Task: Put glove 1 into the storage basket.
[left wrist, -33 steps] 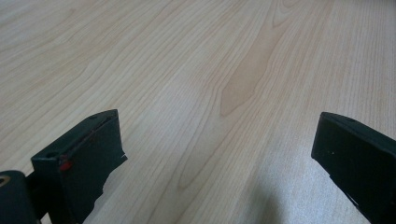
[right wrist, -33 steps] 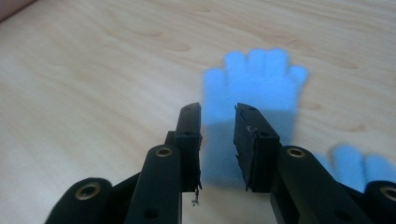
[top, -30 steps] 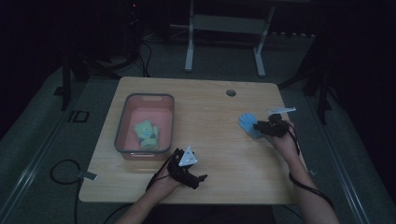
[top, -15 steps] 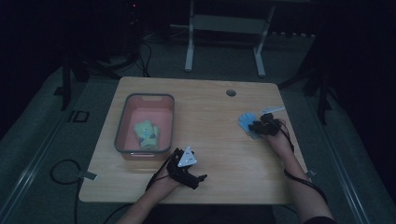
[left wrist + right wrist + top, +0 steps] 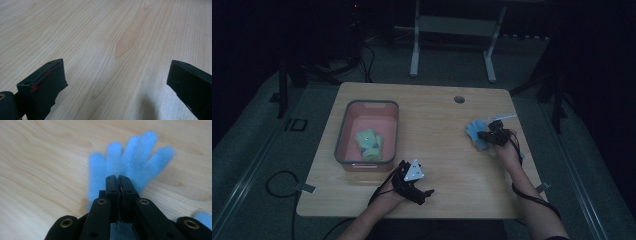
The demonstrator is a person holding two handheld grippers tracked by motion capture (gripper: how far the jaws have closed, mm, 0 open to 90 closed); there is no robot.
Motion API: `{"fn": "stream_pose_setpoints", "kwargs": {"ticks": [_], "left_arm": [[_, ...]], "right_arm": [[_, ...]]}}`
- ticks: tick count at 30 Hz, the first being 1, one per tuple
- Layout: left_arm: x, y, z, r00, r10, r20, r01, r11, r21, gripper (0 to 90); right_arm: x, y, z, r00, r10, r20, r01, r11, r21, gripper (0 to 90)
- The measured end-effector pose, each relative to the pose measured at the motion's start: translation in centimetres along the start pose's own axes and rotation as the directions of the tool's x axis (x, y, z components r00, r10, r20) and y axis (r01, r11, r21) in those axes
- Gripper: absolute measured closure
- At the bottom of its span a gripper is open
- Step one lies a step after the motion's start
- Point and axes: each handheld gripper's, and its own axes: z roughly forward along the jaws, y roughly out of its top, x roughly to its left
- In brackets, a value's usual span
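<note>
Lying flat on the bare wood at the right of the high view, the blue glove [image 5: 475, 132] spreads its fingers toward the upper left of that frame, with the right gripper [image 5: 490, 135] set over its wrist end. In the right gripper view the glove [image 5: 130, 162] fans out across the upper middle of the frame, and the two black jaws meet in the centre with no gap between them; they look clenched on the glove's cuff, though the pinched cloth itself is hidden under them. A second scrap of blue at the lower right corner [image 5: 203, 218] may be the thumb or another fold; I cannot tell which. Gripping at the cuff makes sense as a way to lift the glove with the fingers hanging free.

The likely goal is the pink bin [image 5: 342, 137] at the left of the high view, where a greenish glove [image 5: 368, 144] already lies. Between glove and bin the table [image 5: 432, 120] is open wood, so a leftward carry has room. The near hazards are the bin's raised rim, which the dangling fingers should clear, and the table's right edge, which lies near the right hand.

The left gripper [image 5: 412, 182] rests low at the bottom middle of the high view, just beside the bin's lower right corner. In its own view its jaws stand wide apart, released, holding nothing, with plain table grain [image 5: 112, 45] between them.
</note>
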Motion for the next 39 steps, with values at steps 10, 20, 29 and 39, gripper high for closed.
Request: {"fn": "stream_pose_setpoints", "kwargs": {"ticks": [10, 20, 29, 39], "left_arm": [[0.1, 0.0, -0.1, 1.0, 0.001, -0.007, -0.001, 1.0, -0.004, 1.7], [0.2, -0.1, -0.3, 1.0, 0.001, -0.007, -0.001, 0.9999, -0.01, 1.7], [0.1, -0.1, -0.3, 1.0, 0.006, 0.0, -0.006, 0.9999, -0.008, 1.7], [0.3, -0.2, -0.4, 0.9999, 0.008, -0.006, -0.008, 0.9999, -0.015, 1.7]], "right_arm": [[5.4, 0.9, -4.5, 0.9973, 0.058, 0.046, -0.054, 0.995, -0.081, 87.7], [10.9, -0.7, -4.9, 0.9938, 0.092, 0.062, -0.085, 0.99, -0.109, 87.7], [13.9, -2.7, -3.7, 0.9927, 0.112, 0.044, -0.107, 0.988, -0.11, 87.6], [14.6, -3.9, -1.5, 0.9883, 0.148, 0.037, -0.143, 0.984, -0.104, 87.4]]}}
